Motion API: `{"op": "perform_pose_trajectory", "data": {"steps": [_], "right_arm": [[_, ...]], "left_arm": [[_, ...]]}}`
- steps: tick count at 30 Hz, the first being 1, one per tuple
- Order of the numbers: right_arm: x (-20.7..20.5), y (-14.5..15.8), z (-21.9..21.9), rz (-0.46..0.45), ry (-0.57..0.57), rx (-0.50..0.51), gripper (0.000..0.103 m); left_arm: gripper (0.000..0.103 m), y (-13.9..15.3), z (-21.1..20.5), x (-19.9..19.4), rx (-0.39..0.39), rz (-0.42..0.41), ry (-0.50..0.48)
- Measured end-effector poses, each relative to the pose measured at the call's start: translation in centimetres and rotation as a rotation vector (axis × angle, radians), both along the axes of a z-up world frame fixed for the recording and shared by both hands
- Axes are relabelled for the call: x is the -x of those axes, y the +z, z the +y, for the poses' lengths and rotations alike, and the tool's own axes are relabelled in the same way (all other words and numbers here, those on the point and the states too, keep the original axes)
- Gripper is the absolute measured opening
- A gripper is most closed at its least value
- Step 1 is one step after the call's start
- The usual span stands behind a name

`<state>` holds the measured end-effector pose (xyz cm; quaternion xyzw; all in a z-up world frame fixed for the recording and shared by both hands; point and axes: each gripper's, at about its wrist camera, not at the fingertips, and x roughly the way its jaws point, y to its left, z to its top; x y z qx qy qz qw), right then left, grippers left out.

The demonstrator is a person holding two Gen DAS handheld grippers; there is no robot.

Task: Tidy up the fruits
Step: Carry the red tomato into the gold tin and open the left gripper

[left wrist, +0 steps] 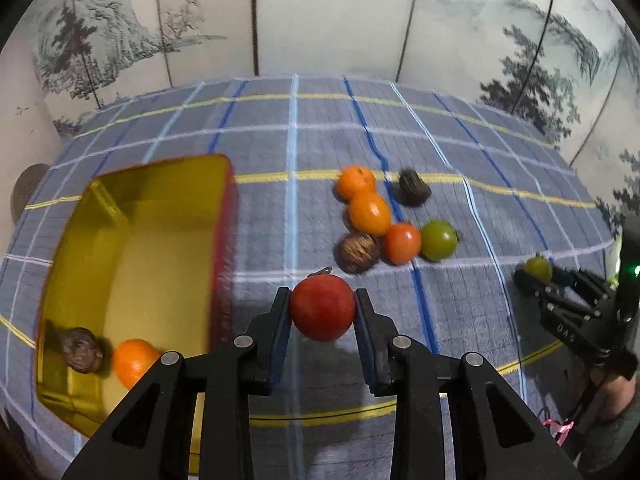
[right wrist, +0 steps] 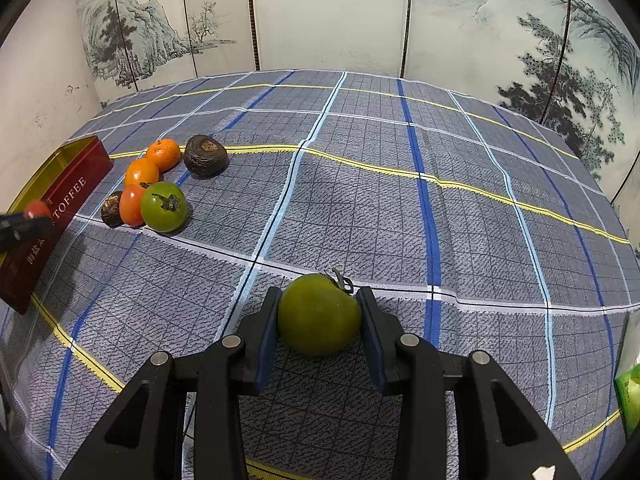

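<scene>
Clamped between the left gripper (left wrist: 322,307) pads is a red tomato (left wrist: 322,306), near the gold-lined tin (left wrist: 132,264) on the left, whose inside, with an orange (left wrist: 134,361) and a dark wrinkled fruit (left wrist: 82,349), shows only in the left wrist view. Only the right wrist view shows the tin's red side reading "TOFFEE" (right wrist: 70,199); the right gripper (right wrist: 319,314) pinches a green tomato (right wrist: 319,314).

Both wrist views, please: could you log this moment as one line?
left gripper: shut on red tomato | right gripper: shut on green tomato
</scene>
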<state>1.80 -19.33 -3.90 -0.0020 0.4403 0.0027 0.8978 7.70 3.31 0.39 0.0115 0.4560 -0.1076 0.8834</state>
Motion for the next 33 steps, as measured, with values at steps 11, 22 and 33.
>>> {"op": "perform_pose_trajectory", "data": {"steps": [11, 22, 33], "right_arm": [[0.0, 0.0, 0.0, 0.000, 0.000, 0.000, 0.036], [0.0, 0.0, 0.0, 0.000, 0.000, 0.001, 0.036], [0.0, 0.0, 0.0, 0.000, 0.000, 0.001, 0.036]], "left_arm": [[0.032, 0.3, 8.5, -2.6, -0.053, -0.008, 0.166], [0.032, -2.9, 13.8, -3.7, -0.089, 0.078, 0.246], [0.032, -4.3, 14.0, -3.4, -0.123, 0.110, 0.232]]}}
